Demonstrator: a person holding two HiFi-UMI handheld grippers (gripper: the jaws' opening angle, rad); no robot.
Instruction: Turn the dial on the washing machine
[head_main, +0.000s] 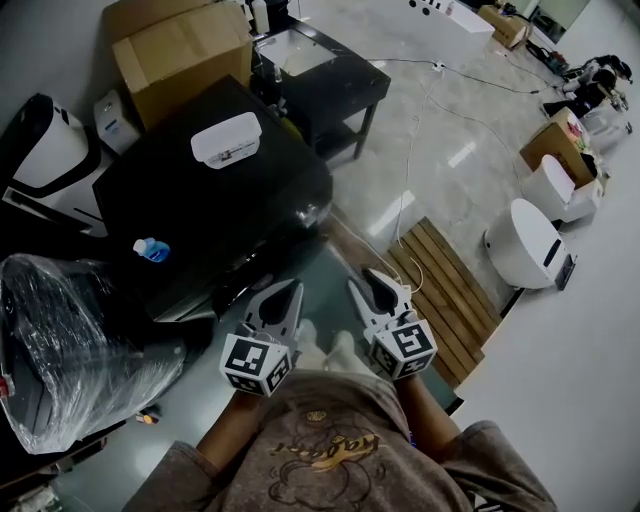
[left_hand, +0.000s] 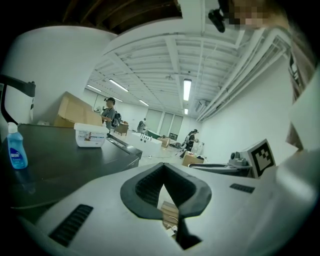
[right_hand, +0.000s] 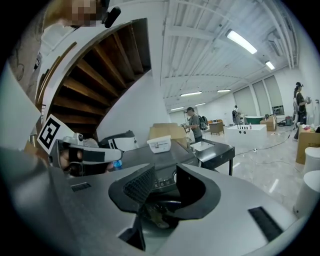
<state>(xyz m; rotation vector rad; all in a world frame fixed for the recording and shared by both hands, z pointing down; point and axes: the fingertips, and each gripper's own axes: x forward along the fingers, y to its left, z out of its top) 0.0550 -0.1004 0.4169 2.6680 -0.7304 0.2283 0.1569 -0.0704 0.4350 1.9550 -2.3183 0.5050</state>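
The black washing machine (head_main: 200, 210) stands ahead and to the left of me; its flat top (left_hand: 65, 160) fills the left of the left gripper view. The control panel shows in the right gripper view, with the round dial (right_hand: 174, 177) half hidden behind a pad. My right gripper (right_hand: 164, 180) is open, aimed at that panel from a distance, with nothing between its pads. In the head view it (head_main: 375, 285) is held close to my body. My left gripper (head_main: 285, 298) hangs beside it, short of the machine's front edge. Its (left_hand: 163, 172) tips meet, empty.
A white box (head_main: 227, 139) and a blue bottle (head_main: 151, 249) sit on the machine's top. A plastic-wrapped appliance (head_main: 70, 340) stands at the left, a cardboard box (head_main: 185, 55) and a black side table (head_main: 320, 75) behind. A wooden slat platform (head_main: 445, 295) lies at the right.
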